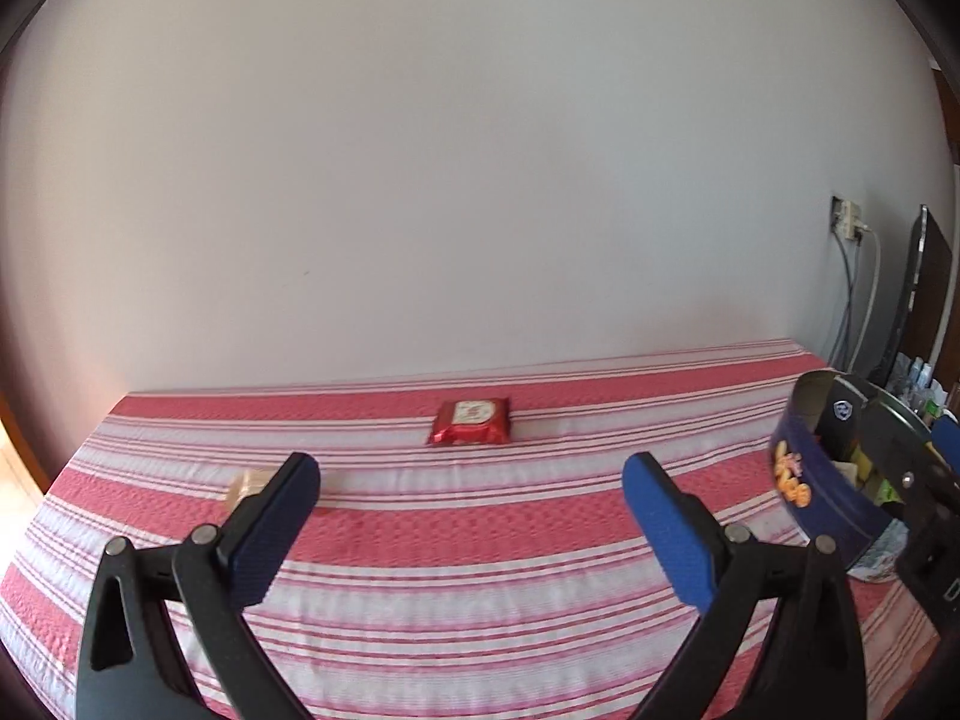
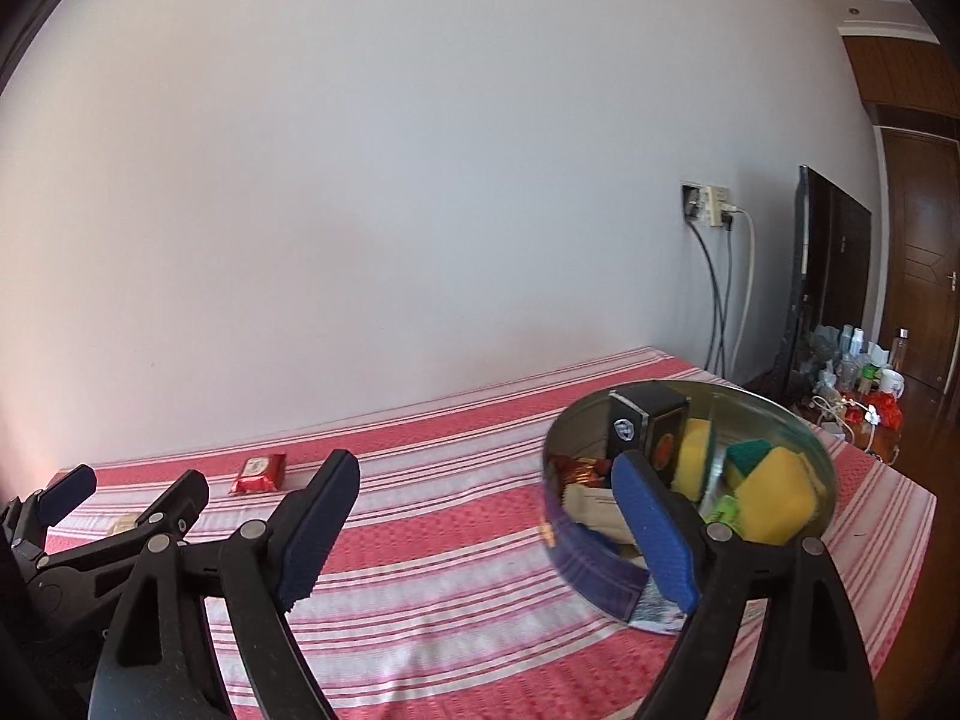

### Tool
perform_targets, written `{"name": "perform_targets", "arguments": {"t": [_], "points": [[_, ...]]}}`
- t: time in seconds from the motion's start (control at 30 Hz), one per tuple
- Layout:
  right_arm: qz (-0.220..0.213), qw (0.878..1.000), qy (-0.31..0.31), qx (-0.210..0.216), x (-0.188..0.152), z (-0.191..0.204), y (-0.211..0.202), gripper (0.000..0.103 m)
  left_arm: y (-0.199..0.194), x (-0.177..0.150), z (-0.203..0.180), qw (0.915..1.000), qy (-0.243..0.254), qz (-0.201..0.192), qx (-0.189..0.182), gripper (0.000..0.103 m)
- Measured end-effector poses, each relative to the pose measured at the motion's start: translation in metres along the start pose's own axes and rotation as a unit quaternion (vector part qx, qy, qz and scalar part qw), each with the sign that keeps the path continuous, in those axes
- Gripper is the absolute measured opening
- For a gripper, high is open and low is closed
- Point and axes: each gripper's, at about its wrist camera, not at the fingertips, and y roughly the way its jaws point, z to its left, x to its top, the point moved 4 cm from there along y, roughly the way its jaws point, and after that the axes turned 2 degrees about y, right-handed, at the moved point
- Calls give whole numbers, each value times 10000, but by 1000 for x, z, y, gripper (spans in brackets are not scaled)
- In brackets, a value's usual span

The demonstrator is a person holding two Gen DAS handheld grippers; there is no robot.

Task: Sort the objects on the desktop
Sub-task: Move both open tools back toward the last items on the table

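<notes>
A red snack packet (image 1: 471, 421) lies flat on the striped tablecloth near the wall; it also shows in the right wrist view (image 2: 259, 473). A small beige item (image 1: 247, 485) lies left of it, partly hidden by my left finger. My left gripper (image 1: 471, 516) is open and empty, above the cloth in front of the packet. A round blue tin (image 2: 585, 552) on the right holds yellow sponges (image 2: 777, 495), a dark box (image 2: 645, 426) and wrappers. My right gripper (image 2: 486, 528) is open and empty, its right finger over the tin's near rim.
The table (image 1: 420, 612) has a pink and white striped cloth and stands against a white wall. A wall socket with cables (image 2: 714, 210), a dark screen (image 2: 831, 264) and a cluttered side surface (image 2: 858, 378) are to the right. The tin shows in the left wrist view (image 1: 816, 480).
</notes>
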Motion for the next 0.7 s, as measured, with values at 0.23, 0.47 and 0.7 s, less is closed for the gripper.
{"name": "perform_targets", "arguments": {"t": [0.23,0.47,0.7], "points": [[384,9956,-374,768,-22,73,13,88,50,-24,121,9885,-918,916,784,102],[780,9886,-521,1182,-41,113,33,88,113,-26,162,9692,-1838,1486,694,102],[901,9868,-693,1152,-47,124,48,88,177,-39,137,9612,-1375,2172,1005,99]]}}
